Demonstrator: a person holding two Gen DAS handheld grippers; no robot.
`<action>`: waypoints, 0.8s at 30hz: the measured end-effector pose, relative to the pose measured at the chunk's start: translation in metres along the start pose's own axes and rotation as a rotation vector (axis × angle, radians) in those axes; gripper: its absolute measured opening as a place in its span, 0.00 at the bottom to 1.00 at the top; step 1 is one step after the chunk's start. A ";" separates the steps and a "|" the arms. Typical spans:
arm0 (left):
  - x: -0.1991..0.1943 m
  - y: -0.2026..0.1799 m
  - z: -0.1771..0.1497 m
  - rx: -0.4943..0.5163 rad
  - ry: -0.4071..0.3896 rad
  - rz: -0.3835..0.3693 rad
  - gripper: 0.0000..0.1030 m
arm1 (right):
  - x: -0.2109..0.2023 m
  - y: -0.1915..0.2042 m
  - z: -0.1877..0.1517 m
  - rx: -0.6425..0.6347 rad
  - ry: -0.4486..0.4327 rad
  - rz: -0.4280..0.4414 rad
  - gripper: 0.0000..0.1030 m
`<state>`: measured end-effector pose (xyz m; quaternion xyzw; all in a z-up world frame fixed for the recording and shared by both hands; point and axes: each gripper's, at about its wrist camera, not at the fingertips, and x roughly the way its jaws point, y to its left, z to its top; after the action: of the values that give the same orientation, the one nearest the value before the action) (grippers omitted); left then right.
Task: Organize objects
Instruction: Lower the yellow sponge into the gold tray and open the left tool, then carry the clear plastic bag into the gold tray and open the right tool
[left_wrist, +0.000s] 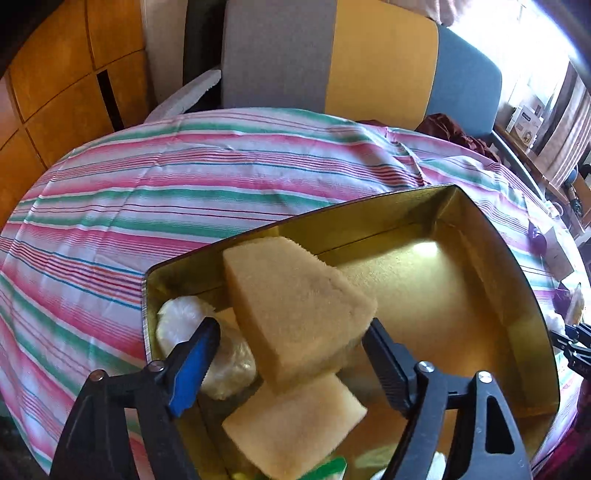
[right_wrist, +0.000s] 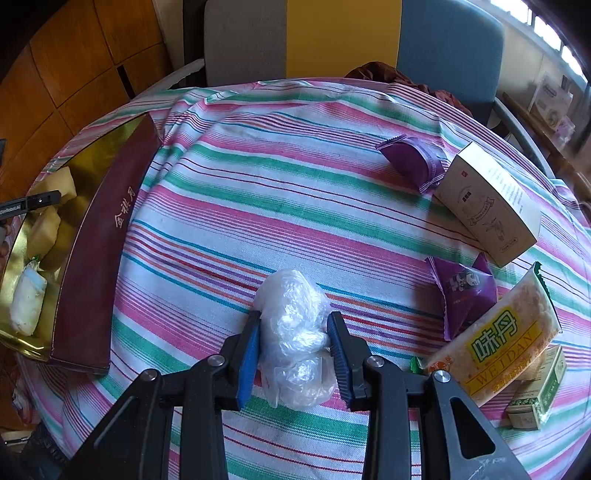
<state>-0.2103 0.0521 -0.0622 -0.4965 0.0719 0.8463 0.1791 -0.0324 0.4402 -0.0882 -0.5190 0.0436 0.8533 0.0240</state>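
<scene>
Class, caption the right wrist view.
Right gripper shut on plastic bundle on striped cloth.

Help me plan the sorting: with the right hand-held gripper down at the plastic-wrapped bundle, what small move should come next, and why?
Probably lift the plastic-wrapped bundle off the striped cloth. The right hand-held gripper is already shut on it, both pads pressing its sides, and the gold-lined box waits at the left with room beside the sponge blocks.

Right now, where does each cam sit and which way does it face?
Left wrist: on the left gripper, angled down into the gold-lined box; open jaws around a sponge block.
Right wrist: on the right gripper, angled down at the striped cloth; jaws shut on a plastic-wrapped bundle.
Shared: box, cloth, chair.
</scene>
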 end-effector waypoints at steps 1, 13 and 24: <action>-0.003 0.000 -0.002 0.004 -0.004 0.006 0.80 | 0.000 0.000 0.000 0.000 0.000 0.000 0.35; -0.087 -0.003 -0.050 -0.075 -0.168 0.048 0.80 | -0.001 0.001 -0.001 -0.015 -0.007 -0.012 0.35; -0.136 -0.018 -0.105 -0.117 -0.243 0.084 0.79 | -0.001 0.004 -0.001 -0.012 -0.008 -0.037 0.34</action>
<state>-0.0580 0.0058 0.0042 -0.3963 0.0208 0.9098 0.1217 -0.0319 0.4363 -0.0877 -0.5164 0.0289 0.8551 0.0368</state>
